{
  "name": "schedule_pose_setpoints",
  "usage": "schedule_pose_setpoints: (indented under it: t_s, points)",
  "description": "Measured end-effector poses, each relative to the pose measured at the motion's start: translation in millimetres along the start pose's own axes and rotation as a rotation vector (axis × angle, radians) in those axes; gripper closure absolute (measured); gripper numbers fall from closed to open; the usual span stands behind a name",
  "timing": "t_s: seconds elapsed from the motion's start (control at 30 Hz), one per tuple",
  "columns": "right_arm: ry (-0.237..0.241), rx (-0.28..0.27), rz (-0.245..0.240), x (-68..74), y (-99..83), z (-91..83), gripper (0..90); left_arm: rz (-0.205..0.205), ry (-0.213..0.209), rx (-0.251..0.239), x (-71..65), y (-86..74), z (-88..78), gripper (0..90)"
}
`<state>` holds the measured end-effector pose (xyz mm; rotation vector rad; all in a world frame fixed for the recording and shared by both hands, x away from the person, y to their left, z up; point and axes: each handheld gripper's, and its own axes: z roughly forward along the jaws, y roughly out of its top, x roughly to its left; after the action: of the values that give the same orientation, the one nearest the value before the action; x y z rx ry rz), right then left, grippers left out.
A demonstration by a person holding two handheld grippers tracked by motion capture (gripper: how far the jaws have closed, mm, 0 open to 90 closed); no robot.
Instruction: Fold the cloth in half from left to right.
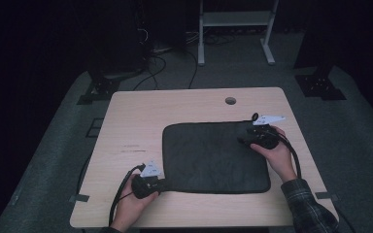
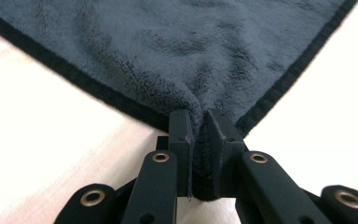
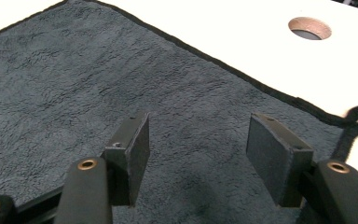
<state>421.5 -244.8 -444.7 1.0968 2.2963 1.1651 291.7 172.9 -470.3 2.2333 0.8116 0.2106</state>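
Towel corner pinched by left tongs | right tongs held spread above cloth | risk: plush corner slipped if pulled one-sided.

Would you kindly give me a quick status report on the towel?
Left hand-held gripper shut on near-left corner of dark towel. Right hand-held gripper open over towel's far-right area. Towel flat on table. Nothing in the way.

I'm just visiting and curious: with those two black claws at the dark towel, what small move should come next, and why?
Probably the right gripper should close on the towel. The left gripper already pinches the near corner, while the right one's jaws stand open over the cloth near the far corner.
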Motion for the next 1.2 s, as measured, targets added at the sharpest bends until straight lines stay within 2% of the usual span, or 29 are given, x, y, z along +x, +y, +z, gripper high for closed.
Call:
schedule_pose_setpoints:
  t_s: [0.37, 0.57, 0.83, 1.1, 1.17, 1.2]
  points:
    - [0.038, -0.017, -0.027, 16.9, 16.0, 15.4, 39.0, -0.016, -0.016, 0.011, 3.5, -5.1, -6.7, 79.8]
    - [0.066, -0.017, -0.045, 30.7, 30.9, 30.6, 39.2, -0.030, -0.036, 0.012, 5.7, -7.1, -8.9, 79.4]
    - [0.125, -0.019, -0.078, 54.8, 57.7, 60.1, 39.3, -0.016, -0.028, 0.018, 3.7, -5.8, -8.1, 79.6]
    - [0.185, -0.028, -0.084, 77.3, 75.2, 92.2, 40.2, -0.010, -0.028, 0.021, 2.5, -5.4, -7.9, 79.8]
    - [0.193, -0.021, -0.092, 80.0, 76.7, 97.5, 39.8, -0.012, -0.028, 0.021, 2.5, -5.4, -7.9, 79.7]
    - [0.203, -0.007, -0.105, 85.8, 79.4, 107.6, 39.9, -0.008, -0.029, 0.024, 2.9, -5.4, -8.1, 79.8]
